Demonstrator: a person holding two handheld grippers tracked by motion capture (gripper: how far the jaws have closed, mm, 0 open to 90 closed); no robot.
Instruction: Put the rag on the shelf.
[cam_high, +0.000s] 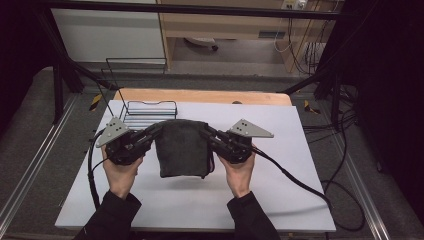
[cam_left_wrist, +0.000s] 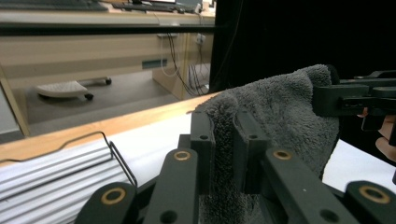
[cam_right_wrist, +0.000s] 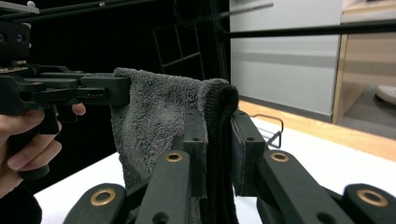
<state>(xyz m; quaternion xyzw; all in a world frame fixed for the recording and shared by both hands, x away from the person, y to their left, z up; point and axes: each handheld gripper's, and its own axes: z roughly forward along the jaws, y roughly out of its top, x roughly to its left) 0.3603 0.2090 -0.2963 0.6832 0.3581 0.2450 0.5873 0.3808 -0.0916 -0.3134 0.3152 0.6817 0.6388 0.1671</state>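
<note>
1. Wire rack (cam_high: 150, 111): stands at the far left of the white tabletop (cam_high: 300, 165), behind the left gripper; in the left gripper view its wire rim shows at lower left (cam_left_wrist: 119, 158).
2. Left gripper (cam_high: 159, 129): held in the person's left hand (cam_high: 120, 172), pointing inward to the cloth; its jaws are closed on the upper left corner of the towel, the pile pinched between the two pads (cam_left_wrist: 223, 149).
3. Grey towel (cam_high: 181, 147): hangs folded between the two grippers, its top edge stretched level and its lower edge close above the tabletop.
4. Right gripper (cam_high: 204, 131): held in the right hand (cam_high: 239, 175); its jaws are clamped on the towel's upper right corner, where a dark hemmed edge (cam_right_wrist: 219, 140) runs down between the pads.
</note>
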